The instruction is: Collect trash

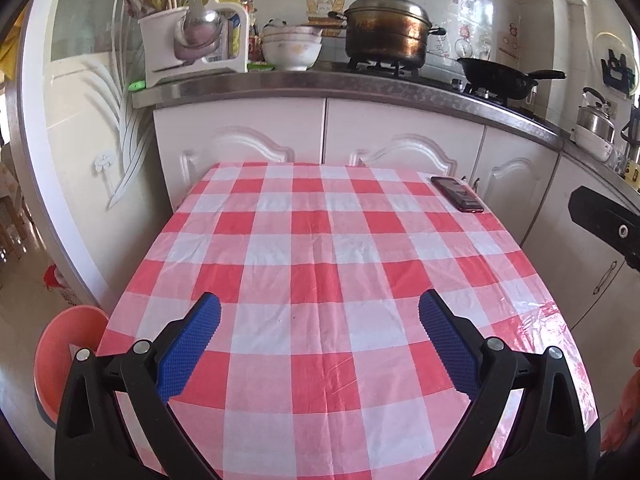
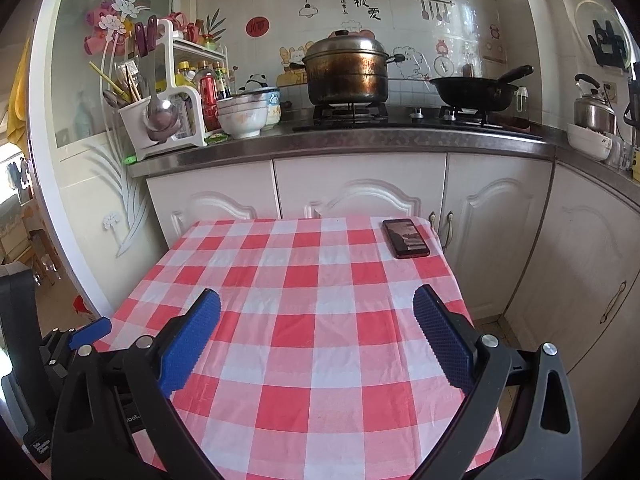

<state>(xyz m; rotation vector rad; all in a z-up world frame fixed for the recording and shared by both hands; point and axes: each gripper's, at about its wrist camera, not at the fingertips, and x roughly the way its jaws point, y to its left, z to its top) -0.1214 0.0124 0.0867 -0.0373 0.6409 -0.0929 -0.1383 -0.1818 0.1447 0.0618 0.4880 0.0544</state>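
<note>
A small table with a red and white checked cloth [image 1: 320, 248] fills both views [image 2: 312, 300]. No trash shows on it. My left gripper [image 1: 320, 308] is open and empty above the near part of the cloth. My right gripper [image 2: 316, 304] is open and empty above the cloth too. A pink basin [image 1: 60, 356] stands on the floor to the left of the table. A blue pad of the left gripper [image 2: 90, 332] shows at the left of the right wrist view.
A dark phone [image 1: 456, 194] lies at the table's far right corner, also in the right wrist view [image 2: 405, 238]. White cabinets [image 2: 360, 192] and a steel counter with a big pot [image 2: 346, 72], a wok [image 2: 474, 90], bowls [image 2: 244, 114] and a utensil rack [image 2: 160, 120] stand behind.
</note>
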